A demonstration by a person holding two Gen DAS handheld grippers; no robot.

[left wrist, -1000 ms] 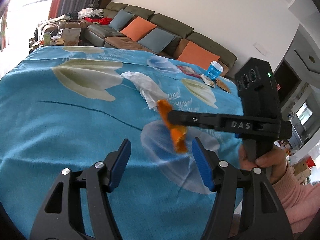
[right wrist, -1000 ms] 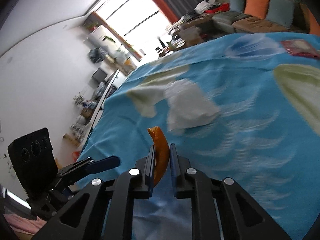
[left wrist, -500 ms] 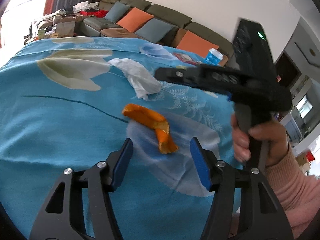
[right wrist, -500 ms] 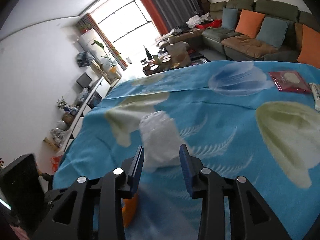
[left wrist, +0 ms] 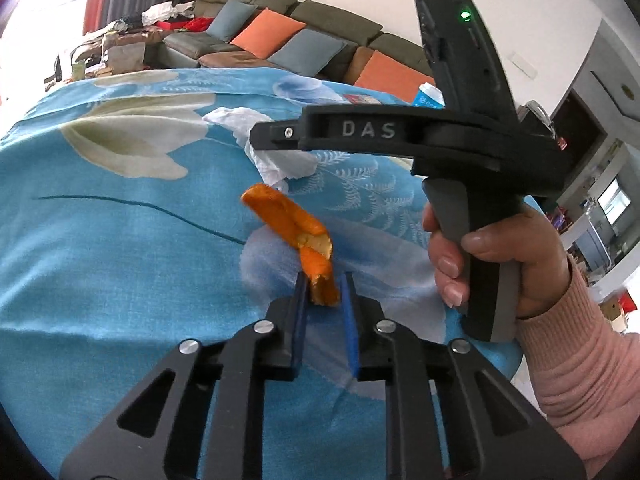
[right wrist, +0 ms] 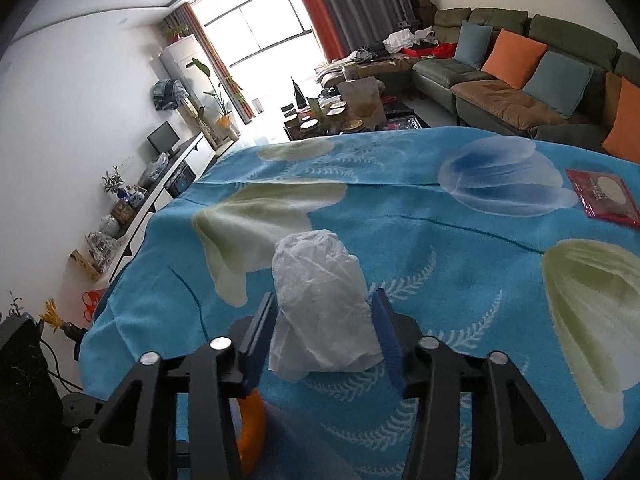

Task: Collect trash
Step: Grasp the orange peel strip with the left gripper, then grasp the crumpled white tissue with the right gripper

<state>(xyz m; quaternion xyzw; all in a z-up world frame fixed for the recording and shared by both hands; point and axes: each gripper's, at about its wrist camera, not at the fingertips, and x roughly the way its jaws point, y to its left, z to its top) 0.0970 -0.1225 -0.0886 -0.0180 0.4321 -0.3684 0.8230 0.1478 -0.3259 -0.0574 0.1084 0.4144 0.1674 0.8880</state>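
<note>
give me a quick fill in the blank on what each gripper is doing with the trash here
1. The left gripper is shut on the ____ peel.
2. The right gripper is ____, its fingers either side of the white tissue.
3. The red packet lies on the ____ flowered cloth.

Missing words: orange; open; blue

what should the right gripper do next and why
Probably close the right gripper: its jaws stand open on either side of the crumpled white tissue on the blue cloth, nothing gripped yet. The left gripper already pinches the orange peel, so the tissue looks like the next piece to take.
</note>
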